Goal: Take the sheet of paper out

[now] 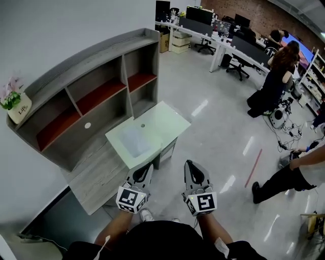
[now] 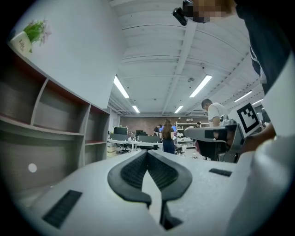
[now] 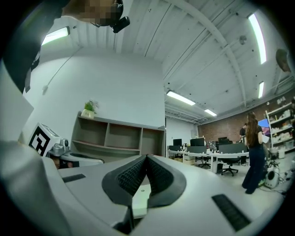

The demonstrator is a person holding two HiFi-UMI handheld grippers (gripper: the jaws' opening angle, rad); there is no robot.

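Head view: flower pot point(image 1: 19, 108) reads "Life" (atop shelf unit point(image 1: 96, 81)).

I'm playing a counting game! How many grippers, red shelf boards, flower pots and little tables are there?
Grey grippers: 2, left gripper, right gripper
Red shelf boards: 3
White flower pot: 1
Pale glass-topped table: 1
Total: 7

The left gripper point(image 1: 145, 166) has a light grey moulded shell that tapers to two black jaws with ribbed inner pads point(image 2: 131, 171). A white cube point(image 1: 131, 199) printed with black square markers is fixed at its near end. The right gripper point(image 1: 189, 163) is of identical build, with its own marker cube point(image 1: 201, 201). Black rectangular slots point(image 2: 63, 208) mark each shell's upper face. The person wears a black top point(image 1: 152, 241) and a black head-mounted camera point(image 2: 183, 12).
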